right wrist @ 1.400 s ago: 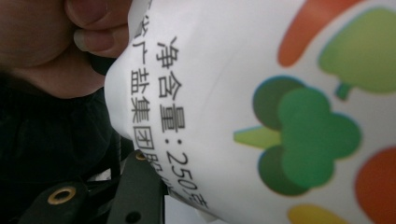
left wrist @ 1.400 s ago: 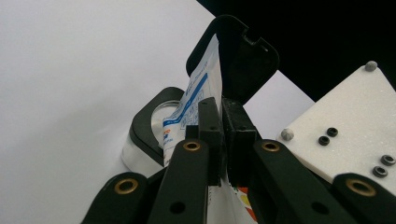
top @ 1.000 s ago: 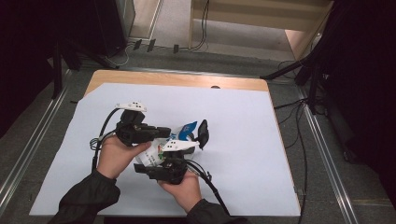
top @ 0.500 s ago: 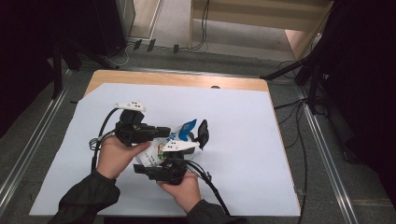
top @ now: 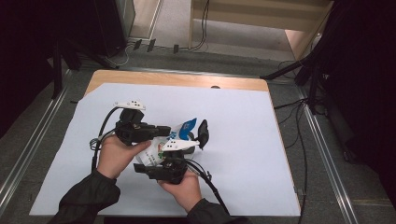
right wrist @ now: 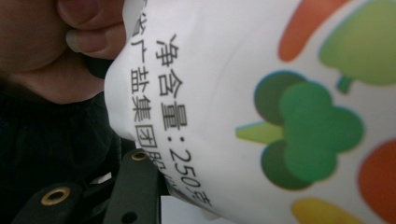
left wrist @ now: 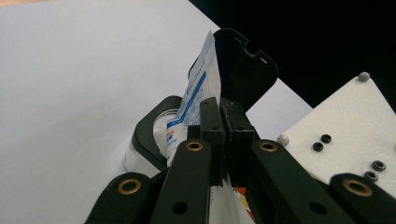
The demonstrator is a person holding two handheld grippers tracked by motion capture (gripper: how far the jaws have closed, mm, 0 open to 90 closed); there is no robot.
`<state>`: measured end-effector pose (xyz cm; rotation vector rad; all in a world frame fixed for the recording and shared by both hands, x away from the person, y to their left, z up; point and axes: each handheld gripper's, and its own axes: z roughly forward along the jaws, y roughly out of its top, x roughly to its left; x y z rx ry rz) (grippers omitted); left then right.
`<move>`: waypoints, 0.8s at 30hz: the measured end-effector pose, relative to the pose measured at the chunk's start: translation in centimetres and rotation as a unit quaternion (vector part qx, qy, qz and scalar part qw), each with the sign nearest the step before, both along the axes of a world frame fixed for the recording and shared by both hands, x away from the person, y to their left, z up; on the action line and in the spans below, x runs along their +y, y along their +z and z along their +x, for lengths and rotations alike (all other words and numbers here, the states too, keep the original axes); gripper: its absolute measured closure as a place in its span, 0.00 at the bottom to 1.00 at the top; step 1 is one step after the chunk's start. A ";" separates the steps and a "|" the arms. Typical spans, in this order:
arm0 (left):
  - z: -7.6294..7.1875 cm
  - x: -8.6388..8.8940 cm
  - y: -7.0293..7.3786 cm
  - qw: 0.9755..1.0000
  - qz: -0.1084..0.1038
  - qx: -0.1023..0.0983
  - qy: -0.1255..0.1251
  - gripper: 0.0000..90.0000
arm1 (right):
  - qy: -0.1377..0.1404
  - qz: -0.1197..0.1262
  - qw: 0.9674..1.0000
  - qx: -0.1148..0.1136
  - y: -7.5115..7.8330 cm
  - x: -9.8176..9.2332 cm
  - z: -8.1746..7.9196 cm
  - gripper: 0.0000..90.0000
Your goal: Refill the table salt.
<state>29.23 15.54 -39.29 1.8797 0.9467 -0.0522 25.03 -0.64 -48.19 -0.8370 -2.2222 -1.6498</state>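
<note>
A white pouch with a blue top and vegetable prints is held over the white sheet between both grippers. My left gripper is shut on the pouch's upper edge. Just behind that edge stands a small clear jar with its black flip lid open and upright. My right gripper holds the pouch's bulging lower body. One of its black fingers shows under the pouch and the other is hidden. The left hand's fingertips touch the pouch.
The white sheet covers a wooden table whose bare edge shows at the back. Cables trail from both grippers. Dark stands and floor cables ring the table.
</note>
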 end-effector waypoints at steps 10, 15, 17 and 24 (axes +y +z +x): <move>0.1 -0.2 -0.1 1.000 0.007 0.000 -0.003 0.99 | 0.003 -0.004 1.000 -0.001 0.0 0.0 0.1 0.69; 0.1 -0.2 -0.2 1.000 0.005 0.001 -0.004 0.99 | 0.003 -0.006 1.000 0.001 0.0 -0.1 0.1 0.71; 0.2 -0.2 -0.2 1.000 0.005 0.002 -0.004 0.99 | 0.005 -0.001 1.000 0.007 0.0 -0.1 0.1 0.71; 0.2 -0.2 -0.2 1.000 0.002 0.001 -0.004 0.99 | 0.004 0.002 1.000 0.010 0.0 -0.1 0.1 0.71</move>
